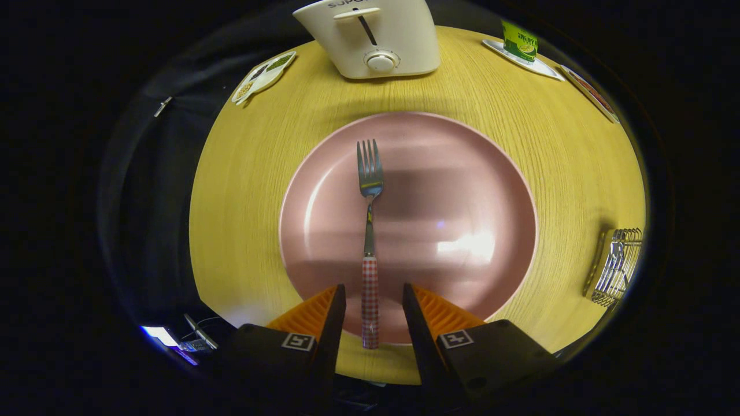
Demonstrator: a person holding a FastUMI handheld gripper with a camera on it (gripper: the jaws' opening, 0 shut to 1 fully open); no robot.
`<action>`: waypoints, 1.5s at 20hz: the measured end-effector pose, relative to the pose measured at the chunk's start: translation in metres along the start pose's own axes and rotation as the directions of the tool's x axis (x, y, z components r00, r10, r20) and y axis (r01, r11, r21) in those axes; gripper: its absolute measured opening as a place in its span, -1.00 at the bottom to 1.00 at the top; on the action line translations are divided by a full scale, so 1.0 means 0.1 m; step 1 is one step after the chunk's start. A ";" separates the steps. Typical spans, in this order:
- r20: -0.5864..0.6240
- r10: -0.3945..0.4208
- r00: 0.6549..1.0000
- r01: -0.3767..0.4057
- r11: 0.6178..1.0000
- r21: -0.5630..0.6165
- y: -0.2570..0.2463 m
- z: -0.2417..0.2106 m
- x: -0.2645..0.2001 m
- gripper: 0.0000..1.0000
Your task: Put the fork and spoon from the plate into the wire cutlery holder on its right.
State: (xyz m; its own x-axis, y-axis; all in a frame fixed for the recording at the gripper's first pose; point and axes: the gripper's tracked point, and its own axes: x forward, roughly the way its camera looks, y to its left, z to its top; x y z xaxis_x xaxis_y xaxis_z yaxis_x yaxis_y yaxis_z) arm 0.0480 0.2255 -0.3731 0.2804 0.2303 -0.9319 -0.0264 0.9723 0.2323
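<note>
A fork (369,231) with a red-and-white checked handle lies on the pink plate (462,173), tines pointing away from me. My gripper (374,294) is open, its two fingers on either side of the fork's handle without touching it. The wire cutlery holder (617,267) stands on the table to the right of the plate, and I can see metal cutlery inside it.
A cream toaster (376,37) stands beyond the plate on the round wooden table (243,202). A green packet (518,41) on a white tray sits at the far right, a flat snack pack (264,76) at the far left.
</note>
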 end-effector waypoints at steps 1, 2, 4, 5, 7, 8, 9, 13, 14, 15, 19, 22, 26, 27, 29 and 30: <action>-0.007 -0.005 1.000 0.005 1.000 0.000 -0.01 -0.02 0.01 -0.01; -0.014 -0.003 1.000 0.003 1.000 -0.005 0.00 -0.04 0.02 -0.11; -0.022 0.000 1.000 0.000 1.000 -0.014 0.01 -0.07 0.00 -0.39; -0.006 0.022 1.000 -0.022 1.000 -0.009 0.05 -0.05 0.03 -0.59; -0.003 0.058 0.998 -0.058 0.998 0.003 0.07 -0.06 0.01 -0.69; -0.006 0.090 0.996 -0.090 0.996 0.006 0.11 -0.06 0.02 -0.71; -0.011 0.110 0.994 -0.110 0.994 0.005 0.12 -0.07 -0.01 -0.75; 0.022 0.157 0.987 -0.157 0.988 -0.008 0.07 0.02 -0.15 -0.76; 0.028 0.164 0.986 -0.164 0.986 -0.010 0.05 0.02 -0.20 -0.76; 0.036 0.171 0.985 -0.171 0.985 -0.015 0.02 0.03 -0.25 -0.76; 0.079 0.213 0.974 -0.210 0.976 -0.051 -0.07 0.02 -0.49 -0.85; 0.095 0.230 0.969 -0.225 0.973 -0.060 -0.16 -0.01 -0.71 -0.85; 0.113 0.229 0.967 -0.217 0.970 -0.111 -0.39 -0.11 -1.08 -0.85; 0.114 0.226 0.967 -0.213 0.970 -0.121 -0.44 -0.15 -1.17 -0.85; 0.112 0.223 0.968 -0.207 0.969 -0.136 -0.57 -0.23 -1.33 -0.85; 0.107 0.225 0.969 -0.209 0.968 -0.142 -0.63 -0.27 -1.43 -0.85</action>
State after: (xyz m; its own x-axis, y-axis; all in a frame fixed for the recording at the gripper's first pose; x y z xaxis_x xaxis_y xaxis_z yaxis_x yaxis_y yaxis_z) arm -0.0166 0.1319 -0.2618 0.3687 0.4371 -0.8204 -0.2203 0.8985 0.3797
